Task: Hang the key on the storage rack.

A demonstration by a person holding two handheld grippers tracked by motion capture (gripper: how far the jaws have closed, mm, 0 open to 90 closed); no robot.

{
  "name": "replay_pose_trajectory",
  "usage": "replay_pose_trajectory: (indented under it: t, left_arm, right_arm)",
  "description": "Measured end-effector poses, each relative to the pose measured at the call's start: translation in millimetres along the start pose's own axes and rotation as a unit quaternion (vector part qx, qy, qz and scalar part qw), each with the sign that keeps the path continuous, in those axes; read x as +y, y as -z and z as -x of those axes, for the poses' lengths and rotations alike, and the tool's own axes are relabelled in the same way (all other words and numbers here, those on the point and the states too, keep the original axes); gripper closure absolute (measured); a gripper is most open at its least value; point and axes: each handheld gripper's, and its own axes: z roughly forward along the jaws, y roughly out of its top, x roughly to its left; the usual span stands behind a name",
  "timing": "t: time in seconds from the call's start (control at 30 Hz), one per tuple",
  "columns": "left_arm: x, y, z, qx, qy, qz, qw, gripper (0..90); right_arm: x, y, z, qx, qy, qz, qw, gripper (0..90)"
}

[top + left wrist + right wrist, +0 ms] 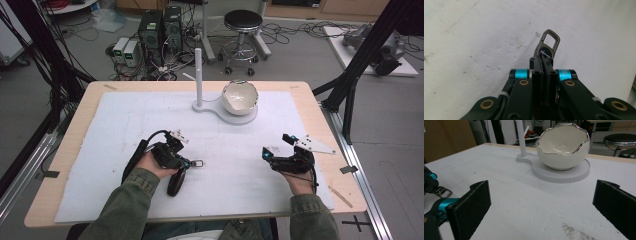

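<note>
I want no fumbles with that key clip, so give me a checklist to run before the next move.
1. Left gripper shut on the key clip: ok.
2. Clip's loop sticks out past the jaws: ok.
3. Right gripper open, nothing between its jaws: ok.
4. Stand's post upright on its base: ok.
5. Bowl sits on the stand's round plate: ok.
6. Clip lifted clear of the mat: cannot tell.

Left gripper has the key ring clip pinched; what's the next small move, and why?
Probably lift it and carry it toward the white stand. The left gripper is shut on the key ring clip, the clip's loop is free ahead of the jaws, and the stand's side peg looks like a hanging spot.
</note>
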Motion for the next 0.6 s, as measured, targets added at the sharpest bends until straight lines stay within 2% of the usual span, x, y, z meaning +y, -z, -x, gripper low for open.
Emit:
replay_pose_trajectory:
  t: [0.17, 0.33, 0.4, 0.47, 0.6]
  left_arm:
    - [7.8, 9.8, 0.2, 0.010, -0.010, 0.004, 0.9999, 87.0]
    - [12.8, 20.7, -2.9, 0.012, -0.009, 0.017, 0.9997, 87.0]
    - [13.4, 23.9, -3.4, 0.019, -0.007, 0.026, 0.9995, 87.0]
    - [14.2, 27.7, -3.7, 0.017, -0.009, 0.036, 0.9991, 87.0]
    - [18.7, 34.1, -3.6, 0.020, -0.014, 0.039, 0.9989, 87.0]
  right_arm:
    - [0.1, 0.1, -0.2, 0.000, -0.002, 0.000, 1.0000, 0.5]
    - [0.1, 0.2, -0.2, 0.000, -0.002, 0.000, 1.0000, 0.5]
    - [0.1, 0.3, 0.0, 0.000, -0.003, 0.000, 1.0000, 0.5]
    - [0.1, 0.5, 0.0, 0.001, -0.003, 0.000, 1.0000, 0.5]
    - [0.2, 0.3, 0.5, -0.001, -0.001, 0.002, 1.0000, 0.5]
